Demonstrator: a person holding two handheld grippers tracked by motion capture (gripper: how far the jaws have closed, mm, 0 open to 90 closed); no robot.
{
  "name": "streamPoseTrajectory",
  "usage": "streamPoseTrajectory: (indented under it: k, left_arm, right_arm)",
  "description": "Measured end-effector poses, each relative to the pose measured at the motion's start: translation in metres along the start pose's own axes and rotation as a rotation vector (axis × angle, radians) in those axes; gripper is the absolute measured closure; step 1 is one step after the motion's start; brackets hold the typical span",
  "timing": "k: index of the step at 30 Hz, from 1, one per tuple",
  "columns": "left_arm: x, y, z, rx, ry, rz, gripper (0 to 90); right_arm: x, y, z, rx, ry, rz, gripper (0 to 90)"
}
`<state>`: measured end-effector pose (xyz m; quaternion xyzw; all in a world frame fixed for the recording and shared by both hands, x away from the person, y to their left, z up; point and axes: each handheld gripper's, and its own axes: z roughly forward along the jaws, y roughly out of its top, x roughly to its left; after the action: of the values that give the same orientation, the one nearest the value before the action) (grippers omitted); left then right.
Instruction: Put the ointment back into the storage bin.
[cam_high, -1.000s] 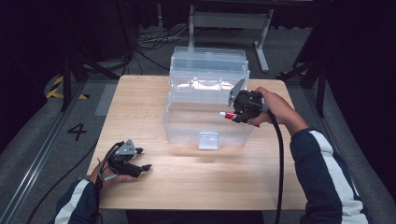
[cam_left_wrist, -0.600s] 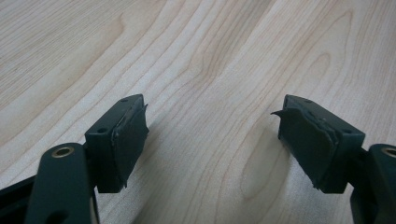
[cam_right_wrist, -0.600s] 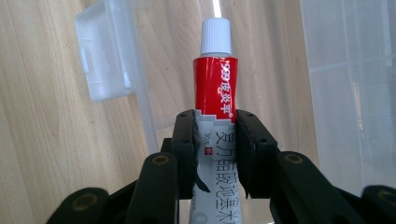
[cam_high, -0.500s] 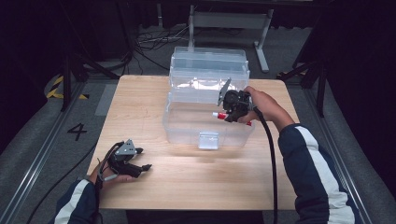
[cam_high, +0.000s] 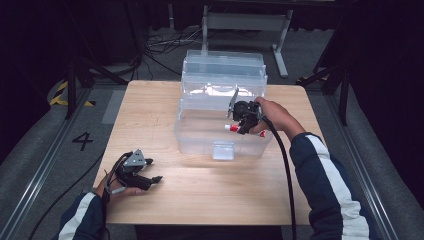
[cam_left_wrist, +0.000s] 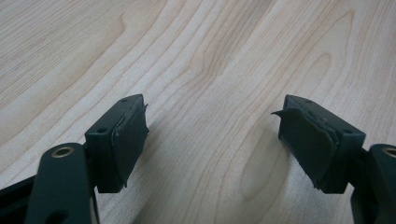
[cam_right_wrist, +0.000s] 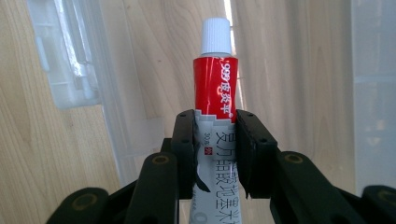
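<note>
A red and white tube (cam_right_wrist: 215, 88) with a white cap sticks out from between the jaws of my right gripper (cam_right_wrist: 215, 135), which is shut on it. From above, that right gripper (cam_high: 242, 125) holds the tube (cam_high: 231, 128) over the inside of the clear plastic box (cam_high: 200, 142), cap pointing left. My left gripper (cam_high: 152, 177) rests on the wooden table (cam_high: 150, 115) at the front left. Its jaws stand open over bare wood, with its pads (cam_left_wrist: 130, 135) well apart around the left gripper's midpoint (cam_left_wrist: 215, 140).
The box's clear lid (cam_high: 223, 67) stands open behind it, and a latch (cam_high: 223, 150) sits on its front wall. Cables and a metal stand (cam_high: 245, 20) lie on the floor beyond the table. A floor mark (cam_high: 82, 140) is to the left.
My right gripper has carried the tube leftward and down, from the box's right rim to over its inside. The left gripper has stayed where it was.
</note>
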<state>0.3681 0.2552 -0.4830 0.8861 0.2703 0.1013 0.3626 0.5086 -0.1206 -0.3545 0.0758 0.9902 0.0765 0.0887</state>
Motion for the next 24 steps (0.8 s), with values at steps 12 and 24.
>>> streamPoseTrajectory:
  k: [12,24]
  left_arm:
    - [0.0,0.0,0.0,0.0,0.0,0.001,24.0]
    - [0.0,0.0,0.0,0.0,-0.001,0.0,24.1]
  right_arm:
    - [-0.002,-0.004,0.013,0.049,0.026,0.0,71.1]
    - [0.001,-0.007,0.024,0.078,0.039,-0.005,70.9]
